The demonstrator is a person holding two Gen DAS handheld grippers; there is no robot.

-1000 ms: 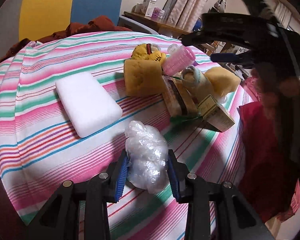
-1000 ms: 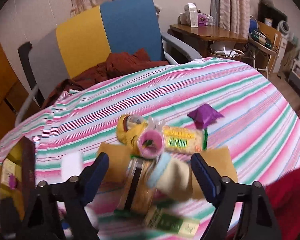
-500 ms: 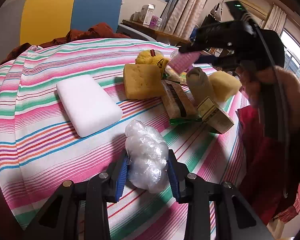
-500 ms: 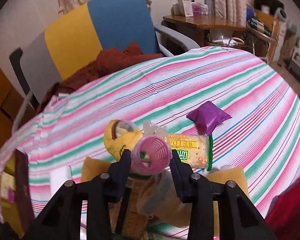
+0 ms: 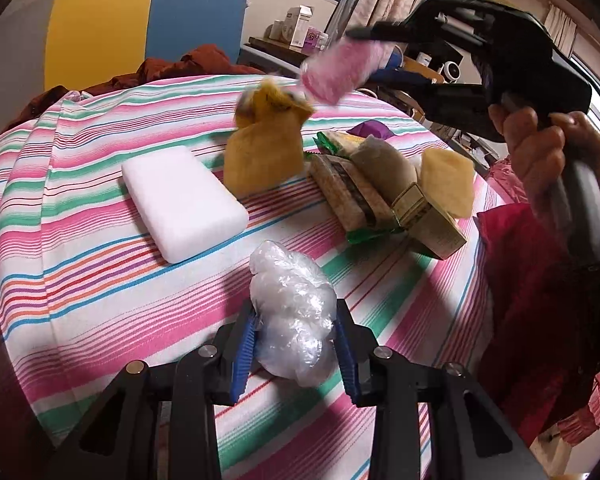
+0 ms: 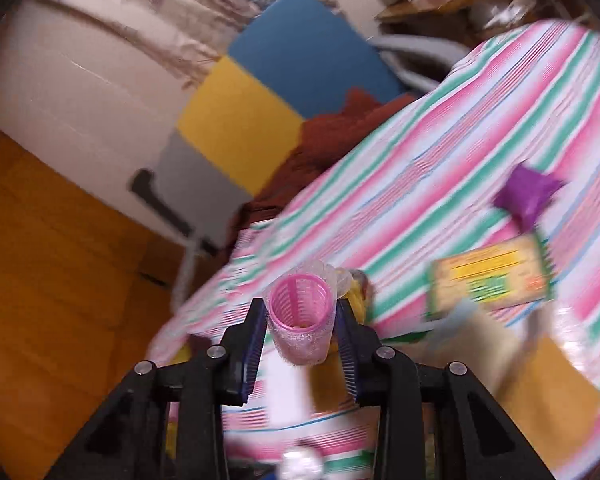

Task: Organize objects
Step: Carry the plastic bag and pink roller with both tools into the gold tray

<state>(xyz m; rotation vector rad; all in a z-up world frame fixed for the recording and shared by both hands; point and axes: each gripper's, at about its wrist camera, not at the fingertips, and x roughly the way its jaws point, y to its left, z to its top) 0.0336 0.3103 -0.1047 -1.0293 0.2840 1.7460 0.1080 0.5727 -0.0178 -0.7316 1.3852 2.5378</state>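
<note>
My left gripper [image 5: 294, 346] is shut on a crumpled clear plastic bag [image 5: 290, 312] resting on the striped tablecloth [image 5: 80, 208]. My right gripper [image 6: 300, 338] is shut on a pink ribbed roller in clear wrap [image 6: 302, 316], lifted above the pile. In the left wrist view that pink roller [image 5: 336, 70] hangs blurred in the air, held by the black right gripper [image 5: 374, 56] in a person's hand [image 5: 540, 148]. Below it lie a yellow sponge [image 5: 264, 156], a white foam block [image 5: 182, 200], snack packets [image 5: 348, 192] and a small box [image 5: 428, 220].
A purple pouch [image 6: 528, 192] and a yellow cracker packet [image 6: 488, 278] lie further across the table. A chair with a yellow and blue back [image 5: 140, 20] holds a rust-red cloth [image 5: 196, 64] behind the table. A wooden desk [image 5: 284, 46] with small boxes stands beyond.
The right gripper shut on the pink roller, lifted it off the pile and rolled to one side. The left gripper stayed still, holding the plastic bag.
</note>
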